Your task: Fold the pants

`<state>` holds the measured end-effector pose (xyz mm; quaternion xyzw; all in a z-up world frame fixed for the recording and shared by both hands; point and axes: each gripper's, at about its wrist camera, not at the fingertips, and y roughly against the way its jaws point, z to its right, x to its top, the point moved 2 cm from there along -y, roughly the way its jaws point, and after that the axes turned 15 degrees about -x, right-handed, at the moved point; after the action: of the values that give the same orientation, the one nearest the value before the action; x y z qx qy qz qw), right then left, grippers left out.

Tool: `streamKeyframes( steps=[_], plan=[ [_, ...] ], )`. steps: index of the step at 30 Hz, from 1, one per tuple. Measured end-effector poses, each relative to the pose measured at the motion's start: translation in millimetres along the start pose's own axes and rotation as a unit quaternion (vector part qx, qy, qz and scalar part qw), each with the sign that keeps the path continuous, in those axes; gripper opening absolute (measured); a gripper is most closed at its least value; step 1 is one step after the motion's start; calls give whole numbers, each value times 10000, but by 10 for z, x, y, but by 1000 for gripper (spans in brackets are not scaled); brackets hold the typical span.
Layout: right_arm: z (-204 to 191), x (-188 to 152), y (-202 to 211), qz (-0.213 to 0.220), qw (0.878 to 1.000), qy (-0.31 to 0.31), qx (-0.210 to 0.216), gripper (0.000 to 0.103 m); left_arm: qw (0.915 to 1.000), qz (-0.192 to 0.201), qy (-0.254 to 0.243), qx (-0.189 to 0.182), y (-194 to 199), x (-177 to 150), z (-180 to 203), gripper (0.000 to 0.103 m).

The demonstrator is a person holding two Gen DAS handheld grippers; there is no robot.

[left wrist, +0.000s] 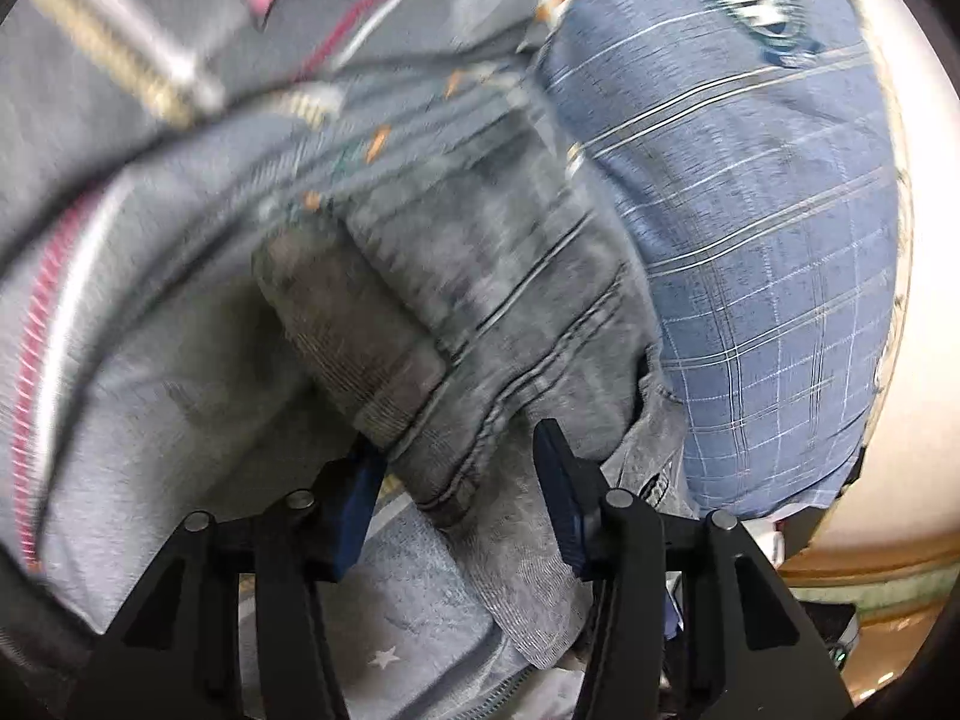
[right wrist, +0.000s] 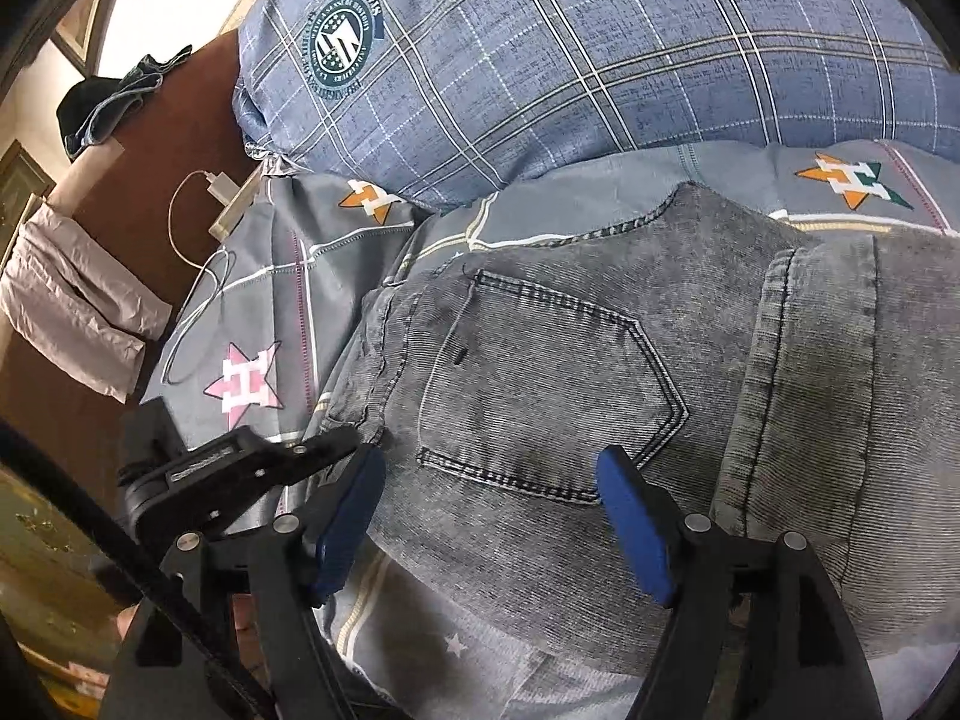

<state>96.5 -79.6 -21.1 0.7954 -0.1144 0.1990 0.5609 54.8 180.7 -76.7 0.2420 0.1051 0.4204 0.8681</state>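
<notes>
the grey jeans (right wrist: 600,372) lay folded on a bed, on a grey sheet (right wrist: 264,312) printed with stars and thin stripes, their back pocket (right wrist: 540,384) facing up in the right wrist view and a second layer of denim folded over along the right side. the right gripper (right wrist: 489,516) hovered over the near edge of the jeans with its blue pads (right wrist: 630,528) spread wide, one on each side of the pocket's lower corner and neither one pressing the cloth, so it held nothing. just beyond the jeans, at the far side of the bed, sat a blue checked pillow (right wrist: 600,60) with a round dark green badge on it. to the left of the bed stood a dark brown side table (right wrist: 120,192) with a white charger and its cable (right wrist: 198,228) trailing onto the sheet, a pale folded cloth (right wrist: 78,306) hanging at its left edge, and a dark bundle of clothing (right wrist: 114,102) at its far end. the left wrist view was blurred; it showed the left gripper (left wrist: 459,462) with its pads (left wrist: 558,480) partly apart and a folded, seamed edge of the jeans (left wrist: 480,312) lying between them. the left pad sat against the denim, while a gap showed beside the right pad, so i could not tell whether the cloth was truly pinched. the same checked pillow (left wrist: 750,210) filled the right of that view and the striped sheet (left wrist: 120,300) the left
</notes>
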Motion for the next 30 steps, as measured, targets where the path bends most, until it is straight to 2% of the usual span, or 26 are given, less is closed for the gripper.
streamKeyframes(
  steps=[2,9,11,12,15,18,20,22,24,27,30],
  plan=[
    [23,9,-15,-20,10000,-29,45,75,9998,23,202,-38,-15,-12,-78,47],
    [102,1,-63,-111,9997,-172,113,75,9998,160,53,40,-57,-11,-41,47],
    [91,-3,-69,-123,9997,-161,109,75,9997,214,-15,137,-89,36,-17,33],
    [87,-5,-72,-130,9997,-160,117,75,9995,253,-29,162,-85,47,-44,28],
    [65,-15,-65,-133,9997,-122,134,75,9995,267,-60,143,-105,44,-84,29],
    [54,-19,-65,-130,9998,-113,133,75,9994,243,-159,211,-147,41,-102,38],
    [50,-25,-67,-142,9997,-96,147,75,9987,273,-297,312,-169,34,-80,37],
    [46,-35,-73,-142,9998,-82,145,75,9961,387,-570,545,-202,25,-36,25],
    [55,-45,-86,-159,9997,-98,141,75,9942,512,-739,583,-154,-8,20,18],
    [74,-49,-92,-189,9997,-104,152,74,9916,637,-985,548,-64,-42,137,18],
    [65,-49,-89,-202,9996,-50,173,74,9870,678,-1239,769,-81,-81,224,19]
  ],
)
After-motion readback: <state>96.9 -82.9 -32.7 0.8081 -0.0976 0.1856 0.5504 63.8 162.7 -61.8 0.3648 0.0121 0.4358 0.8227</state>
